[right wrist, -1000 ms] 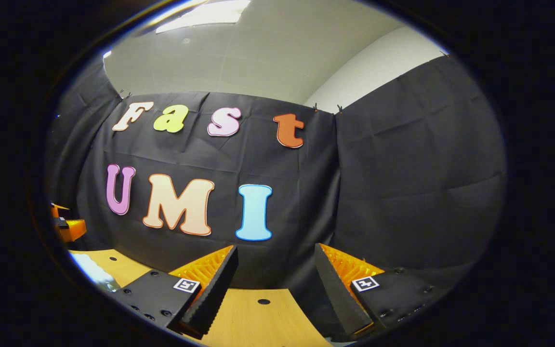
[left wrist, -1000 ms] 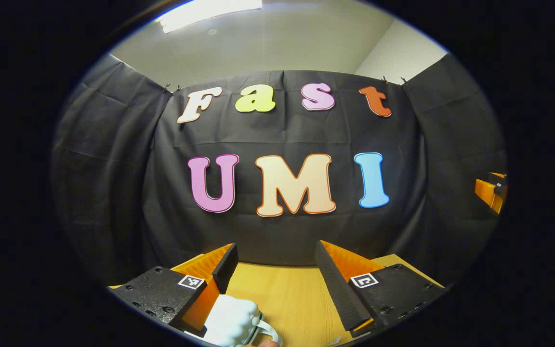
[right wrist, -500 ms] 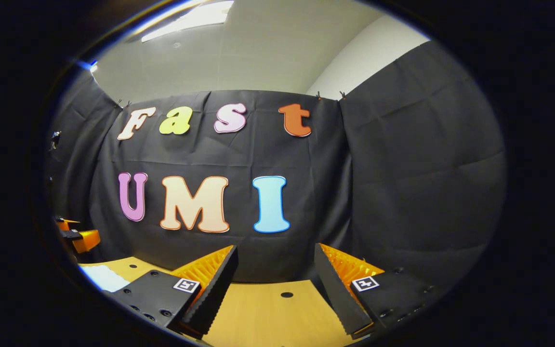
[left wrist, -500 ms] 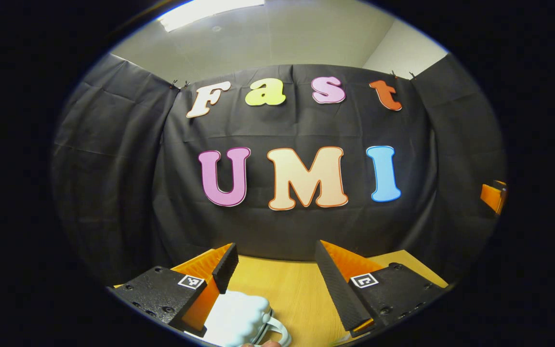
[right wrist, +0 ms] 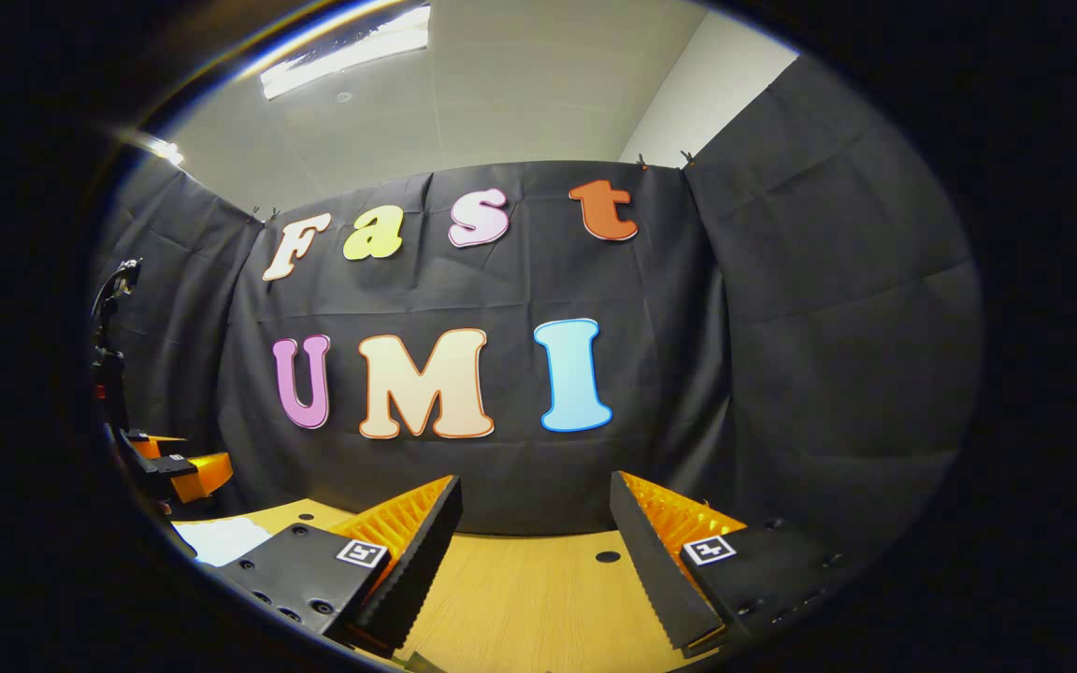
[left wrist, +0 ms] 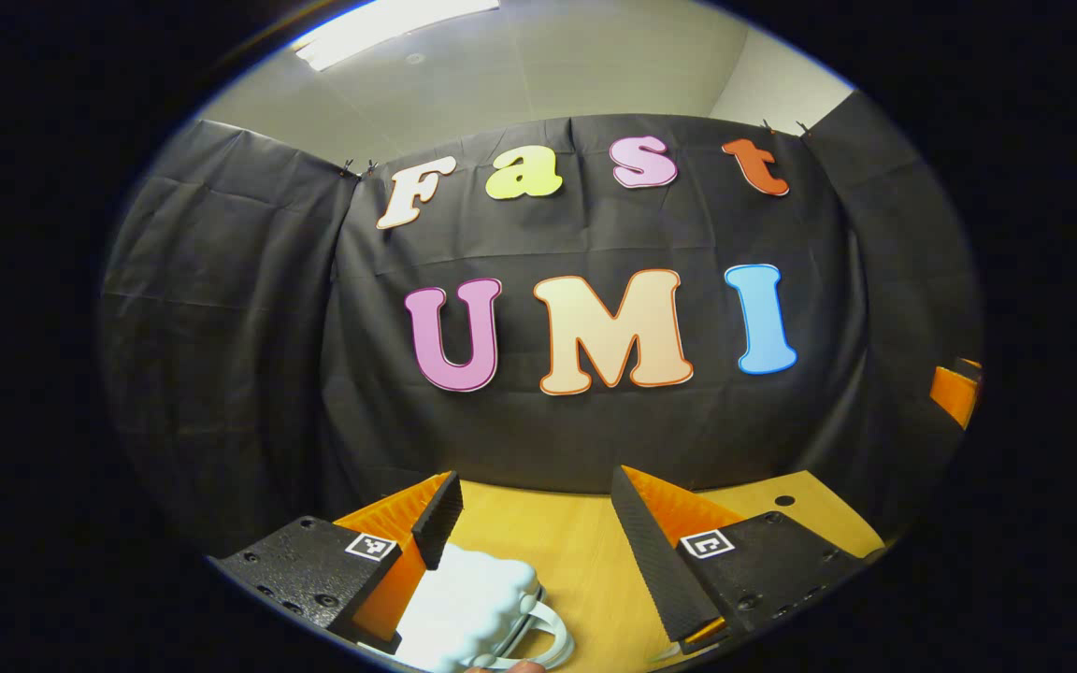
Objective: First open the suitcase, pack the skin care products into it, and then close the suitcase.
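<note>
I'm working over a light wooden table [left wrist: 576,551] that runs right up to the black cloth wall. There's a white lumpy case with a grey handle [left wrist: 468,612] sitting on it near me. Couple of small dark holes [right wrist: 608,557] in the tabletop too.

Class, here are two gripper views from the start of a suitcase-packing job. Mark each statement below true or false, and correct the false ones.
1. The left gripper has its fingers spread apart. True.
2. The right gripper is clamped on a bottle. False: it is open, with only bare wooden table between its fingers.
3. A white ridged object with a looped handle lies on the table by the left gripper's left finger. True.
4. The table top is made of glass. False: it is light wood with a small dark hole.
5. In the right gripper view, the other gripper shows at the left edge. True.
</note>
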Demonstrator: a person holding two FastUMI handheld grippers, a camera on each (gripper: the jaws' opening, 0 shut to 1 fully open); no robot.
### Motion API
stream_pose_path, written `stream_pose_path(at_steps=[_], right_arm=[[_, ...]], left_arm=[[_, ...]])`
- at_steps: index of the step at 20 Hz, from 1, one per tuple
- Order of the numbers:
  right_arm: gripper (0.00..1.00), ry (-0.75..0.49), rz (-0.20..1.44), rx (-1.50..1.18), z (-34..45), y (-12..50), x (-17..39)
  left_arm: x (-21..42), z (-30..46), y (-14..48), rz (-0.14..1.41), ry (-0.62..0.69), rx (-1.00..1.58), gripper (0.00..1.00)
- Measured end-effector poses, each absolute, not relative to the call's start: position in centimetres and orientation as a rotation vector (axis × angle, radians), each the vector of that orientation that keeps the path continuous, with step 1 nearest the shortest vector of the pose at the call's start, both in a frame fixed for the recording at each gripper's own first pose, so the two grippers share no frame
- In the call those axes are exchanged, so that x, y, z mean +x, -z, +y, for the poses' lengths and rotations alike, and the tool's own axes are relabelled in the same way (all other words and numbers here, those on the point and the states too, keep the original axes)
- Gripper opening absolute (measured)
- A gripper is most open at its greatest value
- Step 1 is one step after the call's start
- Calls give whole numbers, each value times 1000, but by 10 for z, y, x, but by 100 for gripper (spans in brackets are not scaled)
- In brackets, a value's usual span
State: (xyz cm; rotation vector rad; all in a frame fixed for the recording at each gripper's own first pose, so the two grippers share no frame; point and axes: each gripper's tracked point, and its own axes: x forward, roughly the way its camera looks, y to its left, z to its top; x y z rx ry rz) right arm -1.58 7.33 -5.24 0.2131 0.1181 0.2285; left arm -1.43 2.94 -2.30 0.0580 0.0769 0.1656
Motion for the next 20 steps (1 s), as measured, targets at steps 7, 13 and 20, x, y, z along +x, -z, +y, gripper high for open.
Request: stream_pose_path(at_steps=[7, 13, 20], right_arm=[[97, -165, 103, 188, 86, 46, -22], [97, -153, 104, 194, 110, 40, -33], [97, -145, 98, 194, 114, 34, -33]], left_arm=[[7, 34, 21, 56, -95, -4, 94], [33, 22, 32, 88, -18, -7, 94], [34, 9, 36, 93, 44, 23, 94]])
